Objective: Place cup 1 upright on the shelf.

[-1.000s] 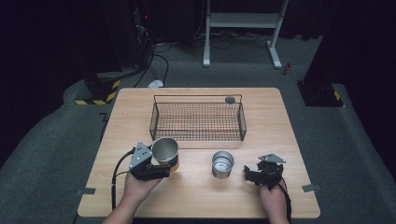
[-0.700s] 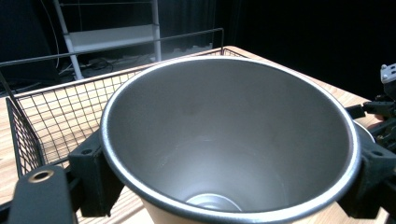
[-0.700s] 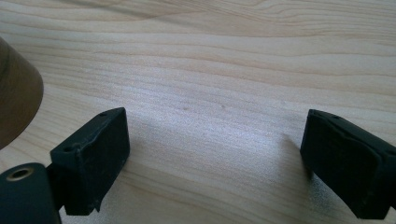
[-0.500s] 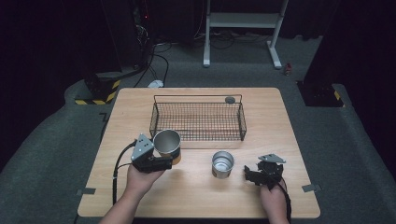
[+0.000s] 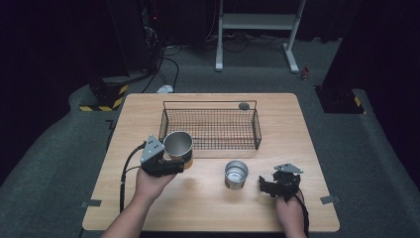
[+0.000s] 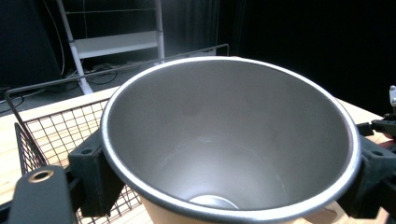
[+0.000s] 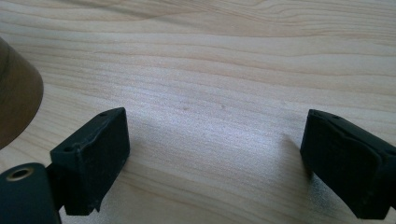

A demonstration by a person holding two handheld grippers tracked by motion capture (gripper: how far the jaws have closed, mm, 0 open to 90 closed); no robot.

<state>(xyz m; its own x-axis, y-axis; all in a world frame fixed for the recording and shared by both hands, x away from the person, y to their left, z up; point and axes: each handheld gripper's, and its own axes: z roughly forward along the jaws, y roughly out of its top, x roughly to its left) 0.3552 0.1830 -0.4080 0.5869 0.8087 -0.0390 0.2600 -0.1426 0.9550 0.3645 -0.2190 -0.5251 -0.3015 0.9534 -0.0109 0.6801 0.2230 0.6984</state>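
A steel cup [image 5: 178,143] hangs just above the table at the near left corner of the black wire basket [image 5: 210,128]. My left gripper [image 5: 178,159] is shut on the cup. In the left gripper view the cup's open mouth [image 6: 229,140] sits between the two jaws, pressed by the black pads [image 6: 93,179], and the basket's mesh [image 6: 51,135] lies behind it. A second, smaller steel cup [image 5: 236,173] stands upright on the table. To its right, my right gripper [image 5: 266,187] rests low and open. The right gripper [image 7: 215,163] shows bare wood between its jaws, and that cup's side [image 7: 14,102] sits at the left edge.
The wooden table [image 5: 208,208] has free room in front of the basket and at both sides. A small dark round thing [image 5: 243,105] sits by the basket's far right corner. Beyond the table are a white frame [image 5: 257,25] and floor cables [image 5: 163,74].
My left gripper has risen with the cup and moved away from me toward the basket's near left corner. The right gripper and the second cup have kept still.
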